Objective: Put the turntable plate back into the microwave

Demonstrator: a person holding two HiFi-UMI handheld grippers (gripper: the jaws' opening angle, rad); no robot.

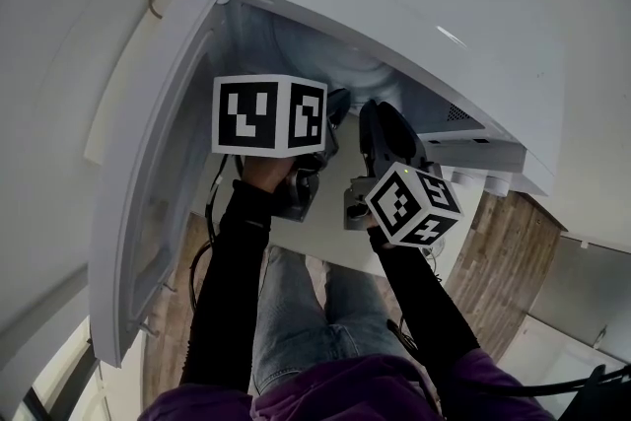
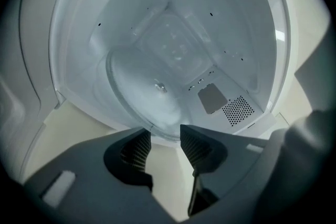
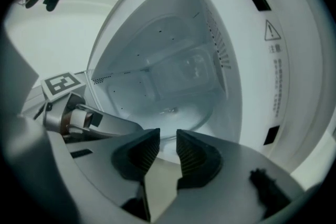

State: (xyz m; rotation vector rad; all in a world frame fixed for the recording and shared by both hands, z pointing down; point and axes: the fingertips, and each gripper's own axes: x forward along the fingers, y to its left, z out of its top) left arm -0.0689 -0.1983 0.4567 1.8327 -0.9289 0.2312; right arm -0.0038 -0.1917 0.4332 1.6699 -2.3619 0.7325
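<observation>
Head view: we find the left gripper (image 1: pixel 338 105) and right gripper (image 1: pixel 378 113) at the open white microwave (image 1: pixel 444 5), centre frame. Left gripper view: jaws apart, empty. The clear round glass turntable plate (image 2: pixel 147 92) lies inside, centre. Right gripper view: jaws narrowly apart, empty. We judge the plate may sit off-centre and rock.

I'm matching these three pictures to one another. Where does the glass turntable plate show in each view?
Head view: the plate cannot be made out in the dim opening.
Left gripper view: turntable plate at centre-left, inside the cavity just beyond the jaws.
Right gripper view: low centre, just above the jaws.
Shared landmark: the microwave cavity.
</observation>
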